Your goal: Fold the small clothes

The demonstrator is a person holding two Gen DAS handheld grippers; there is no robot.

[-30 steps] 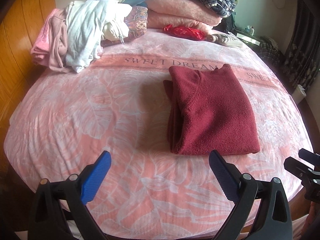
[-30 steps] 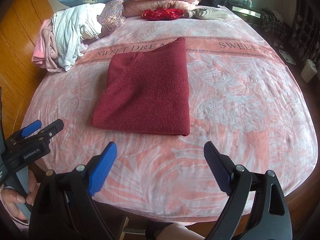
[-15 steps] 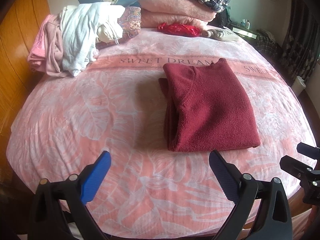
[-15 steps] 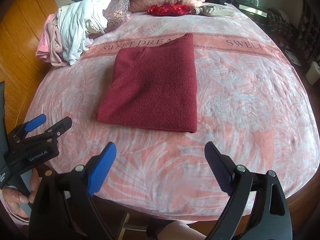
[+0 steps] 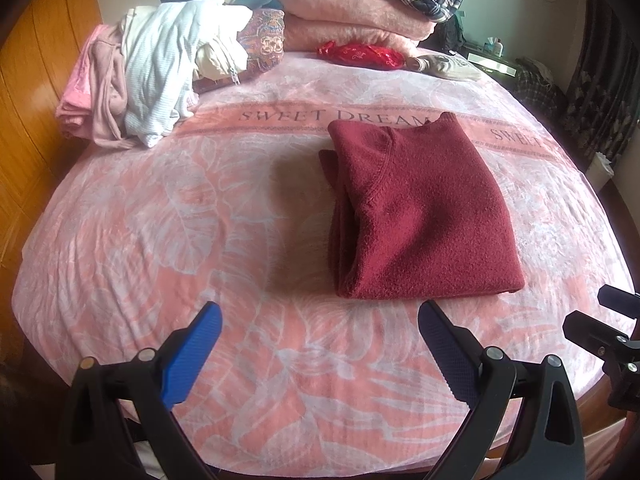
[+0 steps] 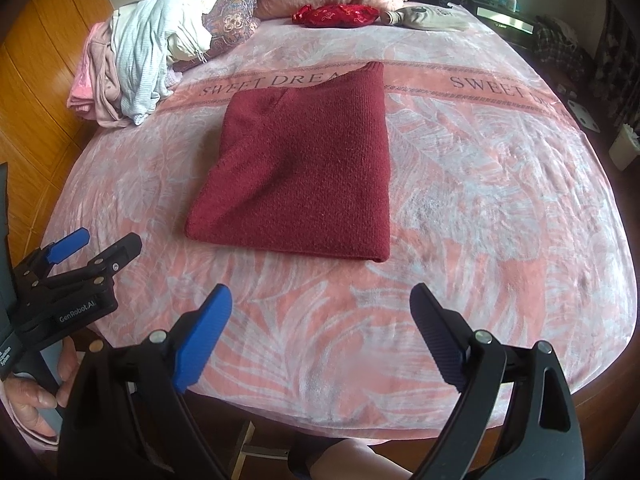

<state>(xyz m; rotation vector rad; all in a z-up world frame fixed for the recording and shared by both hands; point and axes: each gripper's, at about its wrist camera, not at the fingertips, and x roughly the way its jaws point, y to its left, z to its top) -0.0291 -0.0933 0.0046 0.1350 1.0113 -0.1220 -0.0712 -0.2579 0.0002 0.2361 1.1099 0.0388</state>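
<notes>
At the far left of the bed (image 5: 120, 240), against the wooden wall, sits a heap of loose clothes (image 5: 148, 92), pink and white, not yet folded and well apart from both tools. Moving right, the left tongs (image 5: 320, 320) hang over the near edge of the bed, spread wide and gripping nothing. The dark red sweater (image 5: 420, 216) lies flat in the middle of the bed, already folded into a rough rectangle, ahead of these tongs and off toward their right finger. Its long axis runs away from the person, from the near edge up toward the printed band across the bedspread; its stacked layers show along its left side, the neckline at the far end.

Further right, the right tongs (image 6: 320, 308) are also spread wide and hold nothing. From this view the sweater (image 6: 304, 168) lies nearly straight ahead, its near edge just beyond the fingertips, so the right hand seems the nearer, though the fisheye lens makes that hard to be sure of. Any further fold would probably take the near short edge and carry it toward the far one.
</notes>
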